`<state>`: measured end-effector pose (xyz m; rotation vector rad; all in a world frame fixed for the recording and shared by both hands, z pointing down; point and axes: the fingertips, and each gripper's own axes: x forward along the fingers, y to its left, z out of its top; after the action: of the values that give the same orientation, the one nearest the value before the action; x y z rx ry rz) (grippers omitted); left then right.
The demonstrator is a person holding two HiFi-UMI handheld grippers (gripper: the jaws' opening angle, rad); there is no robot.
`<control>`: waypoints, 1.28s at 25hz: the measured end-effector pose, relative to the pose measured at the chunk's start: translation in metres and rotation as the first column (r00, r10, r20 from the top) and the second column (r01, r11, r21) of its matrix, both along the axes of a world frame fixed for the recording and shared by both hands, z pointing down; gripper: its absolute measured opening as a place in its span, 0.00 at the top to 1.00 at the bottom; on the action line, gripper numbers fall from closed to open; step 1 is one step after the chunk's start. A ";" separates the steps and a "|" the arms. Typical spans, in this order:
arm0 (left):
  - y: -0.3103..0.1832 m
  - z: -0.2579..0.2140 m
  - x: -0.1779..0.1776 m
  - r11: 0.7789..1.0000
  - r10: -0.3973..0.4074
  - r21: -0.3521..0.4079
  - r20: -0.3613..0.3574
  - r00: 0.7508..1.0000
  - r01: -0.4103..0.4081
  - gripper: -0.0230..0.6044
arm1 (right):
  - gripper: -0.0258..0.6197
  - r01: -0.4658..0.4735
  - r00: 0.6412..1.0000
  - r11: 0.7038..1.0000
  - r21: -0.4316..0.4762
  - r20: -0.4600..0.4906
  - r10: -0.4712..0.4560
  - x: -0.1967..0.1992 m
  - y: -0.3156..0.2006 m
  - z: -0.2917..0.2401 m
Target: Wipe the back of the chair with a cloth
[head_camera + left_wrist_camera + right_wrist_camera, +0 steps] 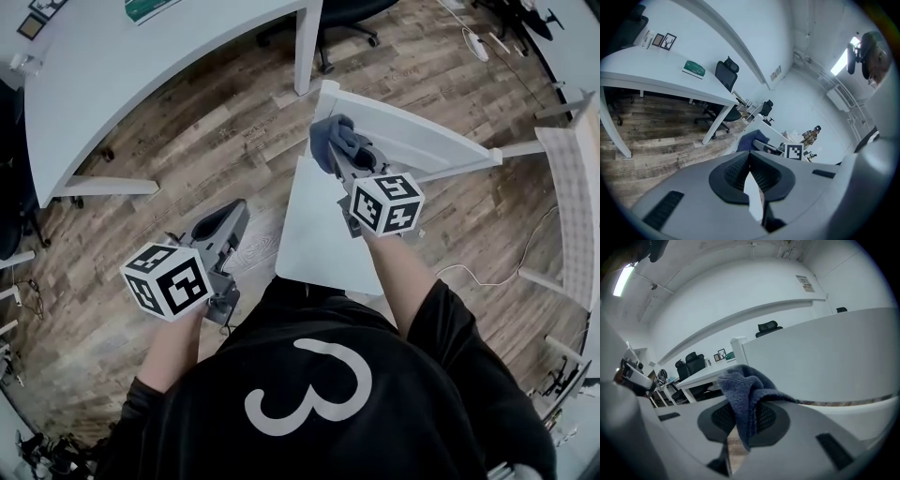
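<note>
Right gripper (341,150), jaws pinching the blue cloth (330,133), is hovering by a top corner of the chair back (412,137), wiping seemingly barely begun.

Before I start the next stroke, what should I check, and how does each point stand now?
1. Cloth clamped in the right gripper: ok.
2. Cloth up at the chair back, near its left end in the head view: ok.
3. Cloth pressed onto the chair back: cannot tell.
4. Left gripper shut on nothing and off to the side of the chair: ok.
5. Top edge of the chair back free of other things along the stroke: ok.
</note>
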<state>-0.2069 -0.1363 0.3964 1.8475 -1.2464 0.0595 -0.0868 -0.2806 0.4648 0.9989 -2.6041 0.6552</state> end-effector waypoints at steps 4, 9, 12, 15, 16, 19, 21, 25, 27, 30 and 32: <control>0.000 0.005 -0.009 1.000 -0.018 -0.008 -0.007 1.000 0.018 0.94 | 0.88 -0.050 0.999 0.999 -0.019 -0.007 0.050 -0.007 -0.015 0.010; -0.002 0.008 -0.014 1.000 -0.022 -0.011 -0.012 1.000 0.022 0.94 | 0.88 -0.092 0.996 0.995 -0.033 -0.006 0.092 -0.010 -0.023 0.016; -0.002 0.010 -0.012 1.000 -0.020 -0.016 -0.011 1.000 0.019 0.94 | 0.88 -0.096 0.995 0.995 -0.034 0.005 0.096 -0.009 -0.023 0.017; -0.002 0.012 -0.008 1.000 -0.017 -0.021 -0.012 1.000 0.017 0.94 | 0.88 -0.095 0.995 0.994 -0.044 0.025 0.097 -0.009 -0.024 0.017; -0.002 0.012 -0.006 1.000 -0.015 -0.024 -0.012 1.000 0.014 0.94 | 0.88 -0.093 0.995 0.994 -0.050 0.034 0.095 -0.009 -0.024 0.017; -0.002 0.012 0.000 1.000 -0.003 -0.027 -0.008 1.000 0.003 0.94 | 0.88 -0.082 0.996 0.995 -0.055 0.031 0.084 -0.008 -0.024 0.017; -0.003 0.013 0.003 1.000 0.003 -0.030 -0.005 1.000 -0.003 0.94 | 0.89 -0.078 0.997 0.996 -0.050 0.023 0.079 -0.007 -0.024 0.017; -0.003 0.017 0.011 0.999 0.014 -0.043 0.001 1.000 -0.014 0.94 | 0.89 -0.069 0.998 0.997 -0.036 0.006 0.070 -0.005 -0.025 0.016; -0.002 0.019 0.018 0.999 0.023 -0.048 0.002 1.000 -0.023 0.94 | 0.89 -0.074 0.997 0.997 -0.038 0.001 0.074 -0.001 -0.025 0.016; 0.000 0.022 0.030 0.998 0.036 -0.055 0.001 0.999 -0.036 0.94 | 0.89 -0.087 0.996 0.995 -0.046 0.004 0.088 0.007 -0.025 0.017; 0.002 0.023 0.037 0.998 0.041 -0.057 0.003 0.999 -0.041 0.94 | 0.89 -0.096 0.995 0.994 -0.047 0.003 0.096 0.016 -0.025 0.018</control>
<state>-0.1702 -0.1345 0.4189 1.8249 -1.1973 0.1199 -0.0708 -0.3051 0.4825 1.1147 -2.5460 0.7391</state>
